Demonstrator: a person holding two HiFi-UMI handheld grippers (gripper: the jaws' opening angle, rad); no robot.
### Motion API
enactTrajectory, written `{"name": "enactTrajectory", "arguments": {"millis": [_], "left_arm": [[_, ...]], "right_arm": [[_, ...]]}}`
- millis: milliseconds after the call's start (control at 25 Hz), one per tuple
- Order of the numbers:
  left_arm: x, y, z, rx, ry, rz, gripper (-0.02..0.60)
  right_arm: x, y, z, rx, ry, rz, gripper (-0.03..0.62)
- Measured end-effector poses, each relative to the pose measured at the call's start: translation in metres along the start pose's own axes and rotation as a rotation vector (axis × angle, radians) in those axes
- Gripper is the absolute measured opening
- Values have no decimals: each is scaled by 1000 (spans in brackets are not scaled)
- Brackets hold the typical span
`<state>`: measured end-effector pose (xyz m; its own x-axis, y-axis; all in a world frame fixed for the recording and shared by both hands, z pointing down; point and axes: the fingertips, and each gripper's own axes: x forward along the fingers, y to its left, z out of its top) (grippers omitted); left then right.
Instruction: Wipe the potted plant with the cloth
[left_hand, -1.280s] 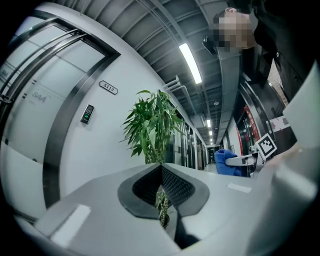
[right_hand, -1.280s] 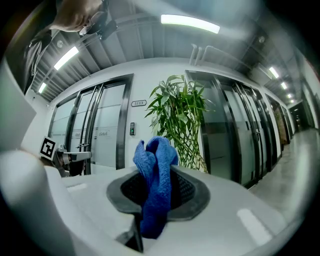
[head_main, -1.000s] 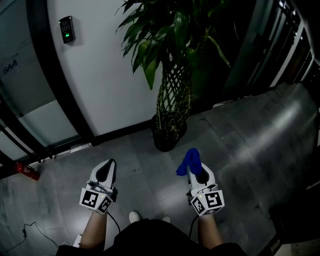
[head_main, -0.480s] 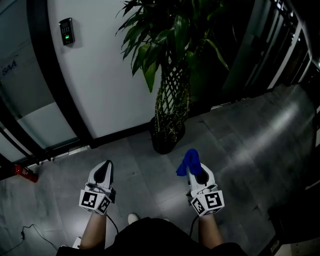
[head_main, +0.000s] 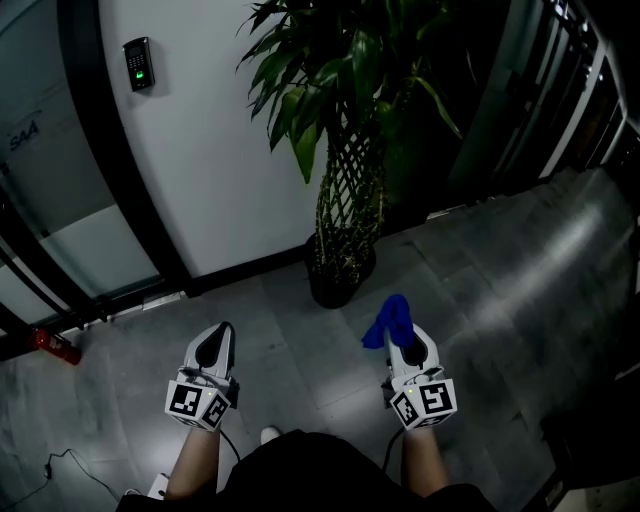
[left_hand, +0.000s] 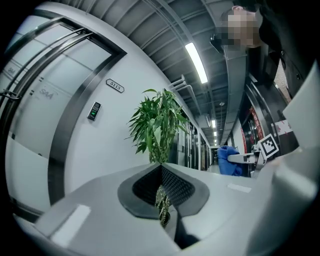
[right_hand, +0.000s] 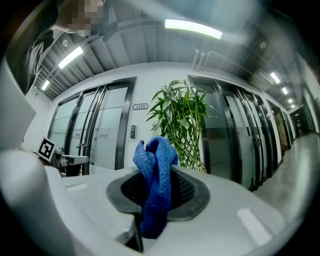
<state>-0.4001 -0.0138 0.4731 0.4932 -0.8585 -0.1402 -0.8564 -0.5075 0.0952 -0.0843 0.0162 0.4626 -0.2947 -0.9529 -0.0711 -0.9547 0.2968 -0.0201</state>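
A tall potted plant (head_main: 345, 170) with a braided lattice trunk and green leaves stands in a dark pot (head_main: 335, 283) against the white wall; it also shows in the left gripper view (left_hand: 156, 127) and the right gripper view (right_hand: 182, 122). My right gripper (head_main: 404, 335) is shut on a bunched blue cloth (head_main: 390, 320), which sticks up between its jaws (right_hand: 156, 187). It hangs a short way in front of the pot, to its right. My left gripper (head_main: 213, 345) is shut and holds nothing, lower left of the pot.
A white wall with a black door frame (head_main: 130, 150) and a keypad (head_main: 138, 62) runs behind the plant. Glass panels (head_main: 70, 240) are on the left, a red object (head_main: 55, 343) lies by the floor edge, and a cable (head_main: 60, 462) trails at lower left. Grey tiled floor surrounds the pot.
Both grippers have shifted slightly to the right and a little down in the head view; the cloth stays gripped. The view has drifted a little.
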Motion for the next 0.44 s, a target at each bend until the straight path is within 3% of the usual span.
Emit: {"name": "enactTrajectory", "arguments": {"millis": [160, 440], "left_arm": [[-7, 10, -4, 10, -5, 20, 6], [-18, 28, 10, -49, -48, 124, 6]], "right_arm": [[-4, -3, -4, -19, 6, -8, 87], [-13, -16, -7, 3, 9, -32, 87]]}}
